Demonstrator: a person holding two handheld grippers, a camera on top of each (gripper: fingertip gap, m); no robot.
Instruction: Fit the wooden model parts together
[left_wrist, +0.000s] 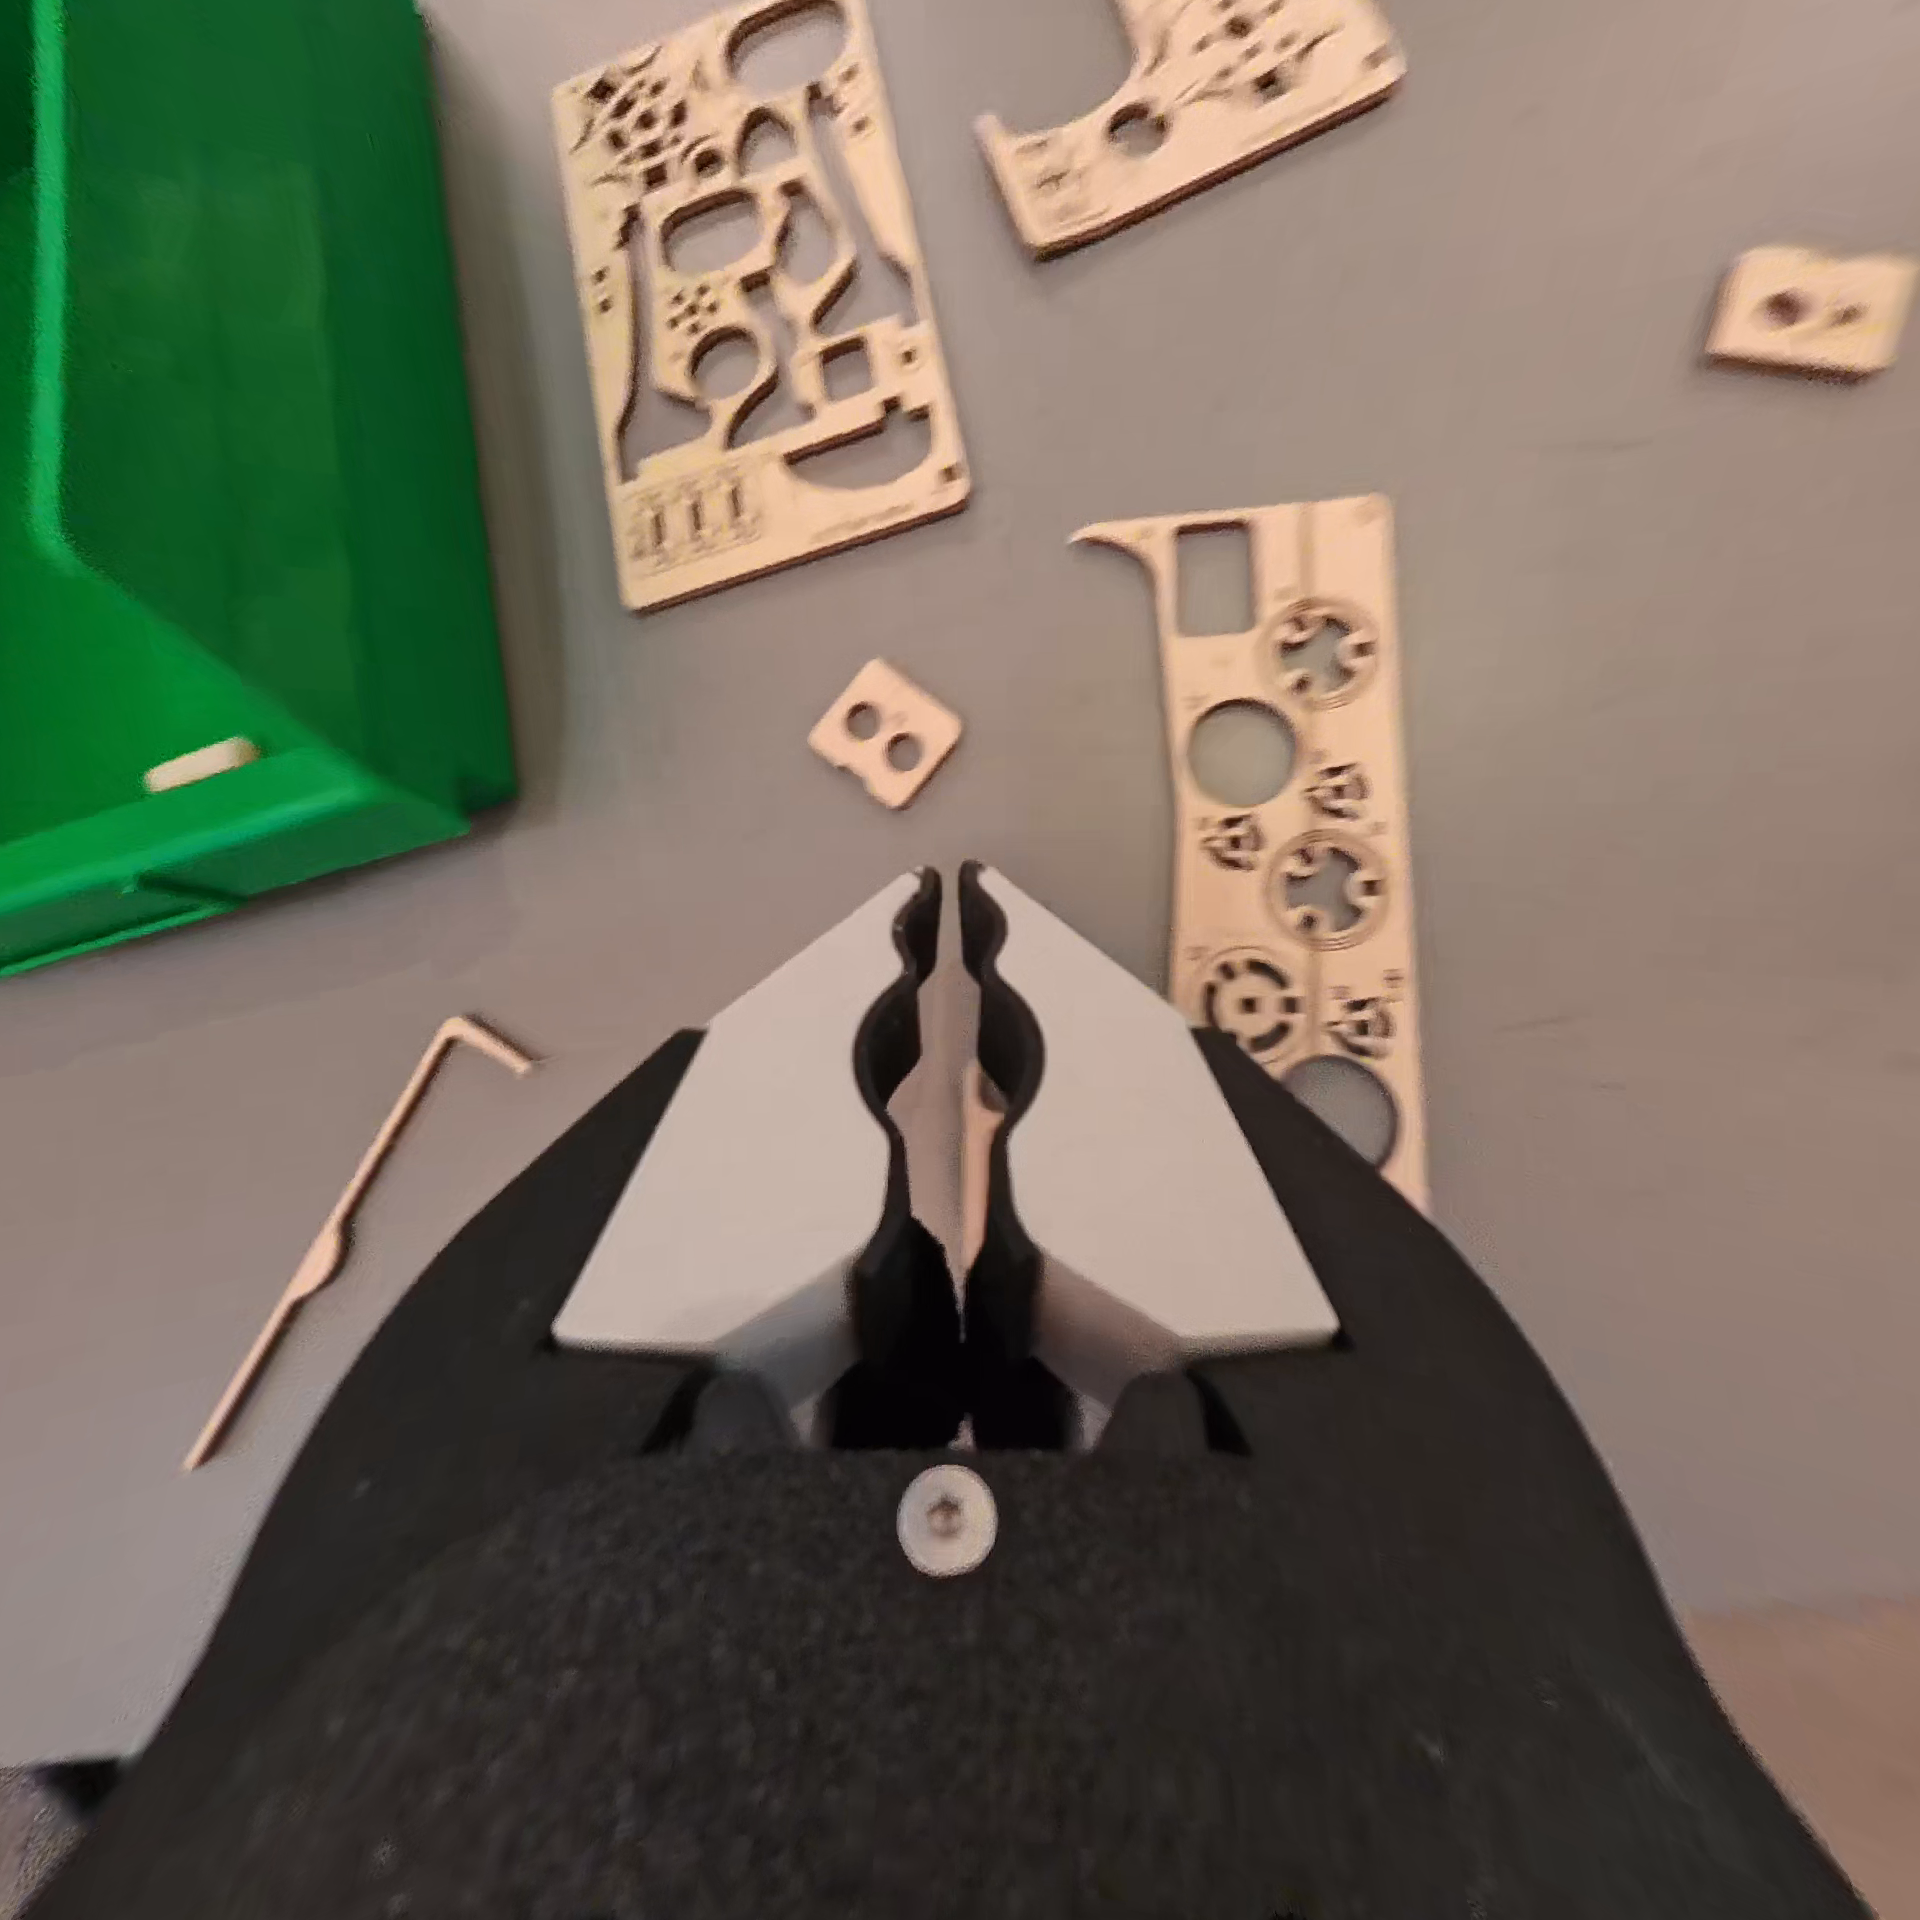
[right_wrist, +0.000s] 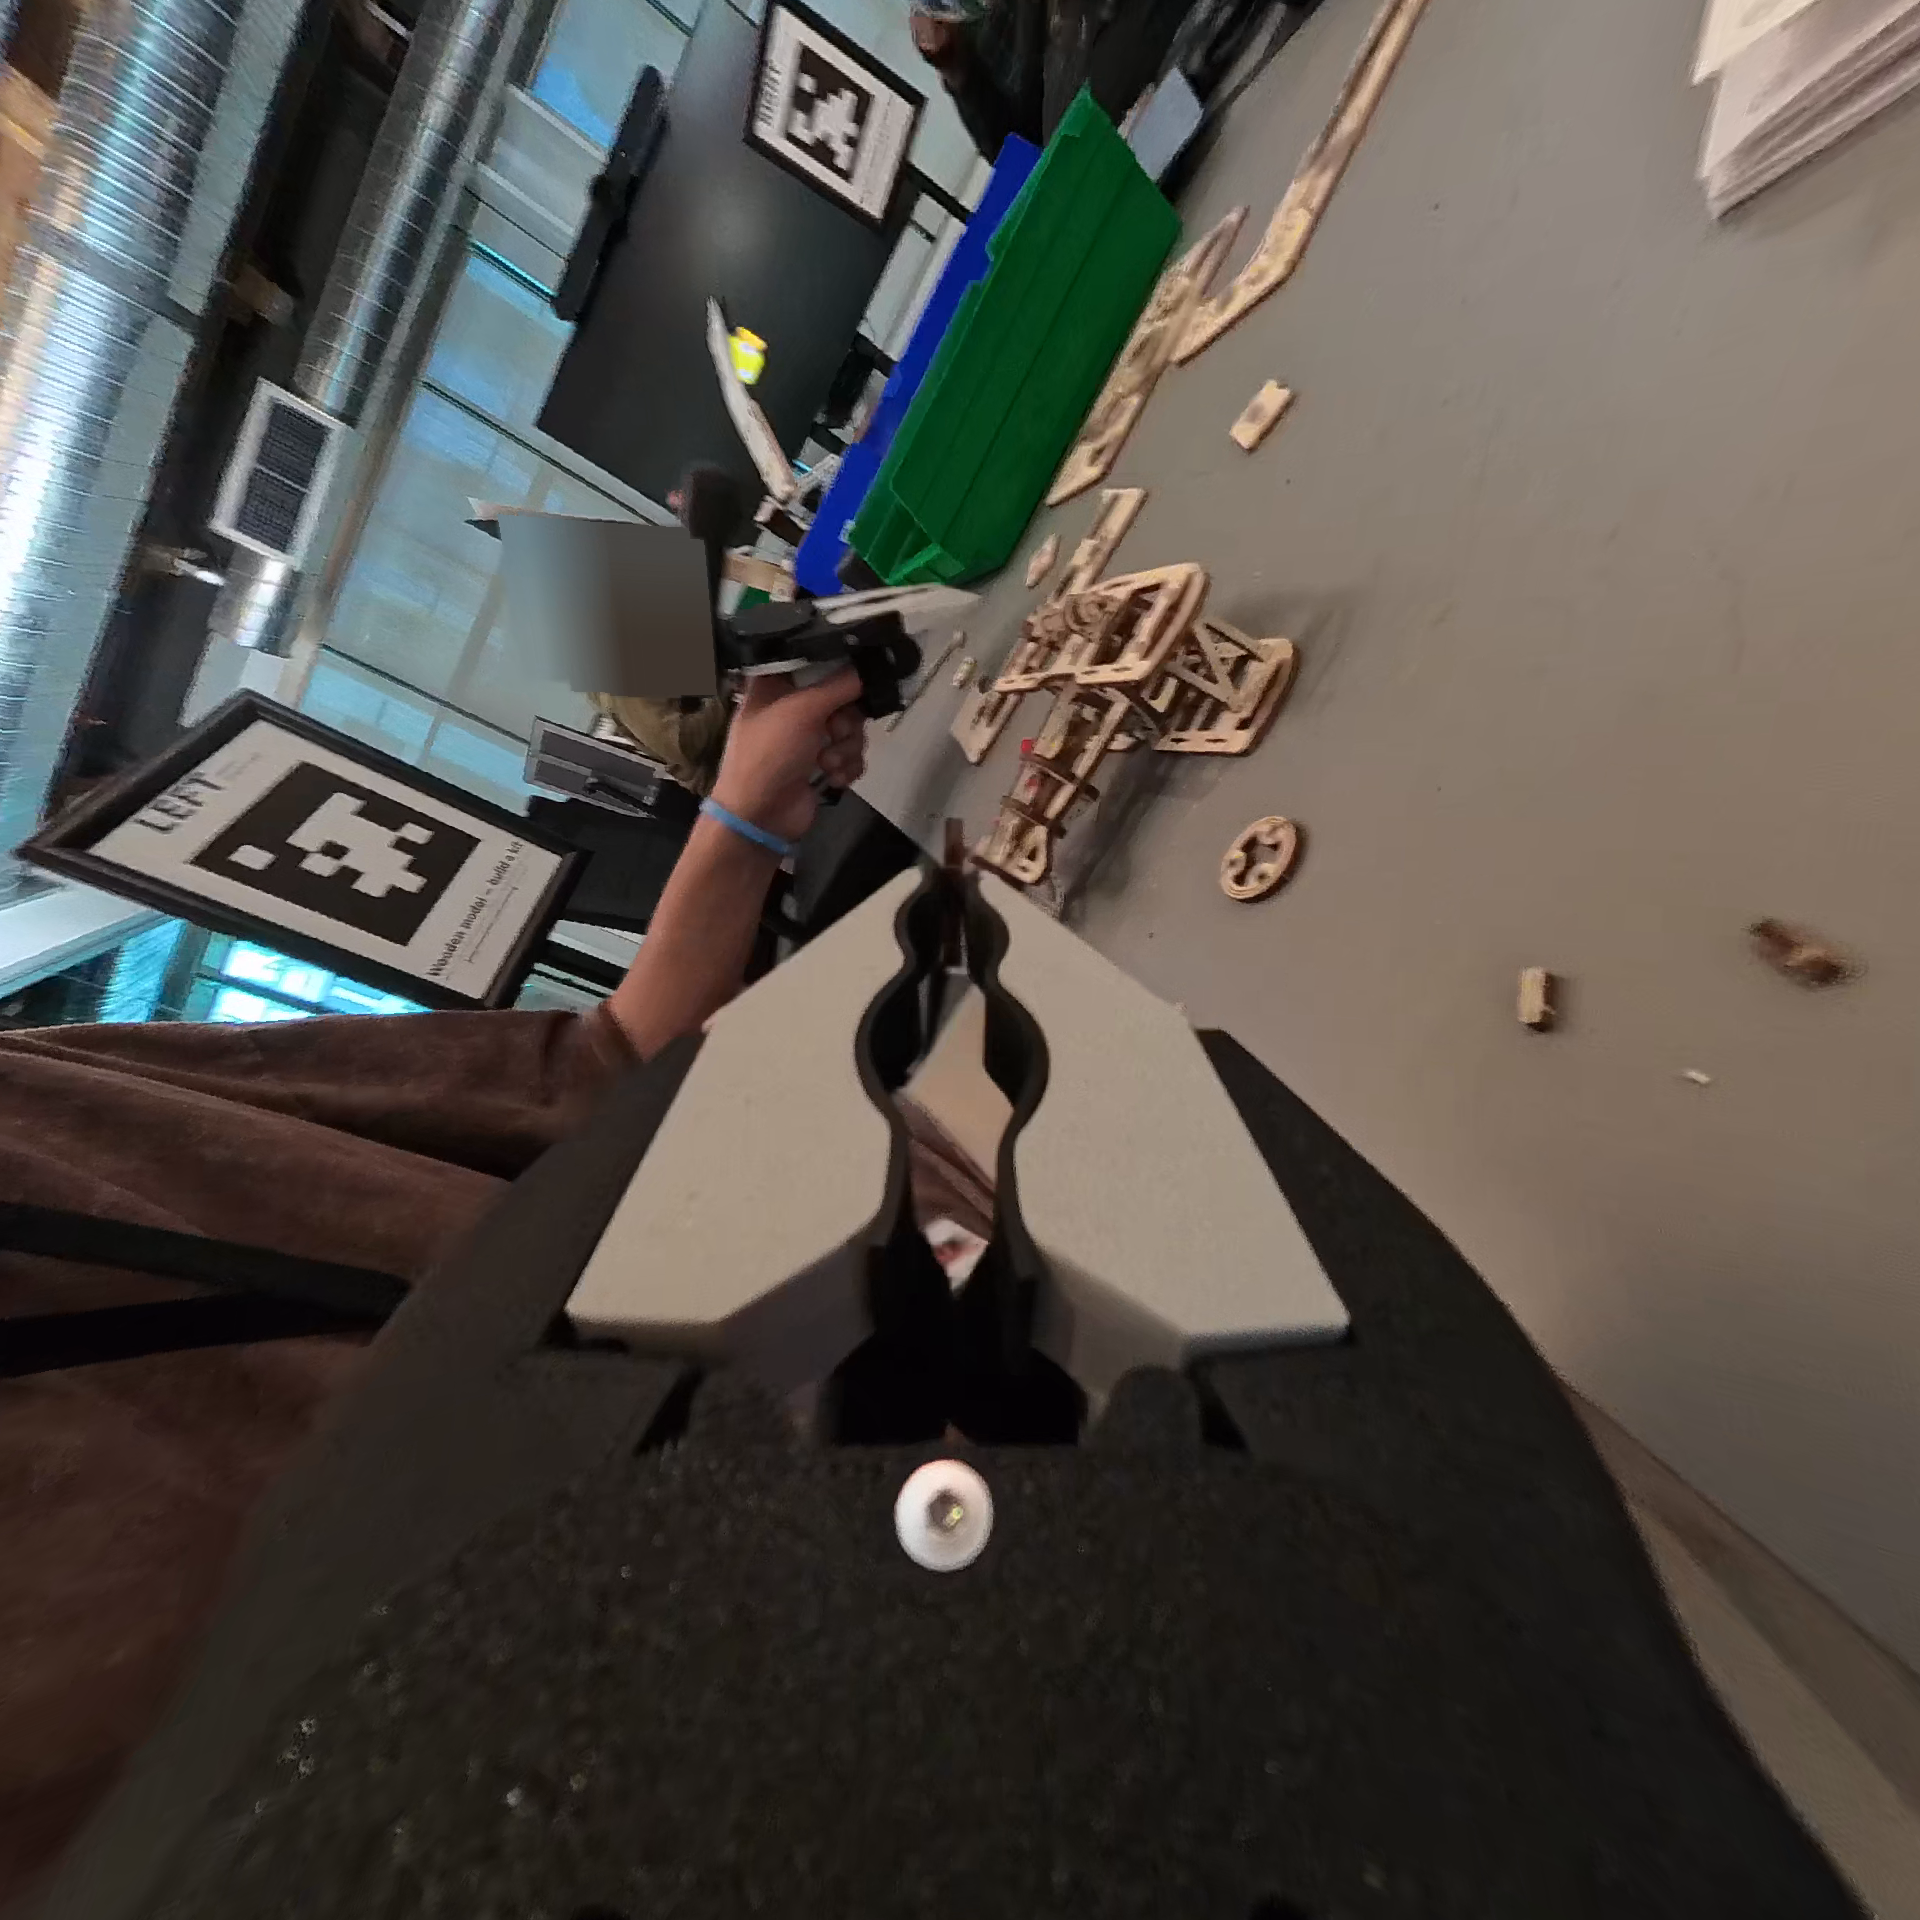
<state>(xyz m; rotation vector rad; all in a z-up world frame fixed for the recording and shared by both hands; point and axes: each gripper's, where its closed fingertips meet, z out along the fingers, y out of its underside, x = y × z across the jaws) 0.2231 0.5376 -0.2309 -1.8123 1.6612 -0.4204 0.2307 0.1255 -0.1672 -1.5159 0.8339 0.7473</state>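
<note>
Hovering over worktop (left_wrist: 1558, 436), left gripper (left_wrist: 943, 875) jaws together, empty. Right gripper (right_wrist: 948, 878) jaws nearly together, pinching small dark sliver, identity unclear. Part-built wooden model (right_wrist: 1122, 686) lies near green bin (right_wrist: 997, 384). Punched sheets (left_wrist: 758, 312), small two-hole plate (left_wrist: 885, 732), loose wheel (right_wrist: 1259, 857) lie around model, unfitted. Judgement: assembly midway, many parts left.

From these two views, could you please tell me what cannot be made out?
Left wrist view: long wooden sheet, lower end hidden behind left gripper; green bin, contents blurred.
Right wrist view: small dark piece at right gripper, too blurred to tell if gripped; paper stack, cut by the edge.
</note>
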